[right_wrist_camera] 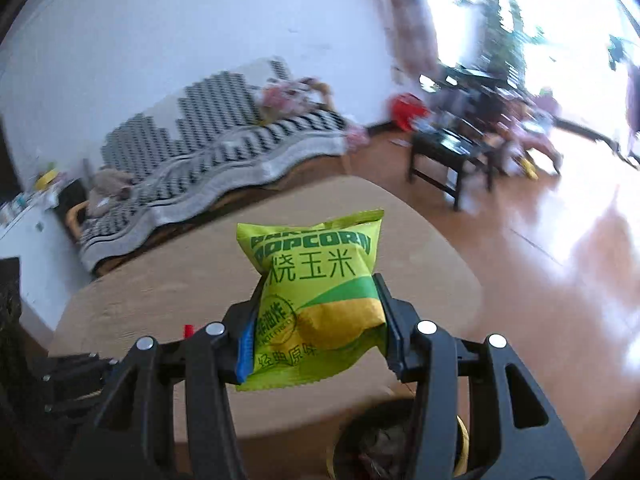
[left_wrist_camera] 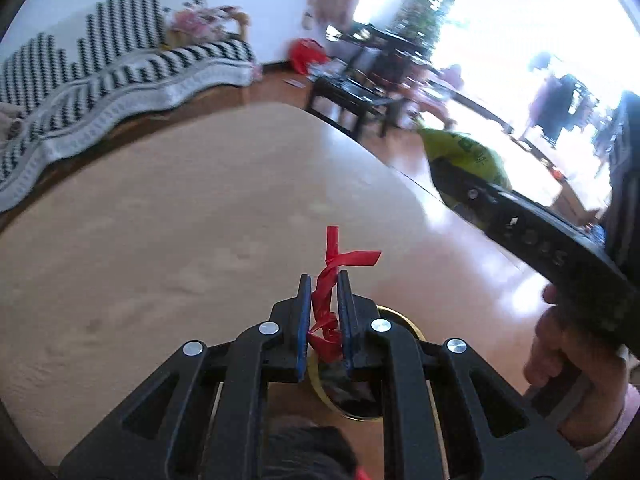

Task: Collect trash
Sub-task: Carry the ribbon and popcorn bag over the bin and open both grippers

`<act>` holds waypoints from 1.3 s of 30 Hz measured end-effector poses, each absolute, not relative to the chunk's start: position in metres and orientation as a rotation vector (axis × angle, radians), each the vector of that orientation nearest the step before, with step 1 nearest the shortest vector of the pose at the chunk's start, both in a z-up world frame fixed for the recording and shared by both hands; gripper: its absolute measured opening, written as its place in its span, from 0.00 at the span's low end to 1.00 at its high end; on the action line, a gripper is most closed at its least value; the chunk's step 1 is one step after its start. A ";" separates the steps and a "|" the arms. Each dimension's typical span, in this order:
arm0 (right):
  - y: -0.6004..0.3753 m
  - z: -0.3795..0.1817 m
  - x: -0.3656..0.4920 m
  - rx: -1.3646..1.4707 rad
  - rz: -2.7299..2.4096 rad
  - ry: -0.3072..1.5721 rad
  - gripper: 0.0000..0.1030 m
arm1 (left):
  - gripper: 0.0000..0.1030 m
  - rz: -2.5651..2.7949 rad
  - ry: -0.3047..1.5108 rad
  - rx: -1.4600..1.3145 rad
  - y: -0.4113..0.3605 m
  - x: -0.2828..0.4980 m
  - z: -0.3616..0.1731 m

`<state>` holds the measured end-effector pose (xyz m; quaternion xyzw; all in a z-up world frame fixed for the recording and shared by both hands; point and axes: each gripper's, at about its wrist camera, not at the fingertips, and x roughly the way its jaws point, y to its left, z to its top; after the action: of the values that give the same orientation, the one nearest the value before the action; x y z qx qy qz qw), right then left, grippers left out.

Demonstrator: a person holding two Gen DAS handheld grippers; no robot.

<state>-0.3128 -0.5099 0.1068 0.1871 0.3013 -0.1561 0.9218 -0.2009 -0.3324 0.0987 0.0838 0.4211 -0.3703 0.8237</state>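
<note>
Twisted red ribbon (left_wrist_camera: 326,300) & puffy yellow-green popcorn bag (right_wrist_camera: 320,300), each pinched upright, above table.

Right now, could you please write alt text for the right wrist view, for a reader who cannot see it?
The right gripper is shut on a yellow-green popcorn bag, held above a beige table. Below it, at the frame's bottom edge, sits a yellow-rimmed bin. Behind are a sofa with a black-and-white cover and a dark side table, blurred.
</note>
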 end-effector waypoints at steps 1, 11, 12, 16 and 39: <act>-0.517 0.095 -0.326 0.390 -0.335 0.642 0.48 | 0.12 -0.805 0.909 0.179 -0.340 -0.209 0.091; -0.547 -0.028 -0.401 0.479 -0.462 0.883 0.48 | 0.12 -0.873 1.119 0.228 -0.397 -0.259 -0.044; -0.545 -0.038 -0.401 0.474 -0.465 0.908 0.48 | 0.12 -0.867 1.131 0.245 -0.396 -0.260 -0.055; -0.541 -0.066 -0.387 0.527 -0.449 0.972 0.48 | 0.12 -0.863 1.156 0.287 -0.399 -0.255 -0.069; -0.525 -0.092 -0.340 0.472 -0.434 1.060 0.48 | 0.12 -0.852 1.187 0.406 -0.399 -0.263 -0.097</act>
<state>-0.3402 -0.5251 -0.0925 0.2214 0.4967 -0.2033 0.8142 -0.2625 -0.3987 -0.0974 0.1841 0.5383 -0.3865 0.7260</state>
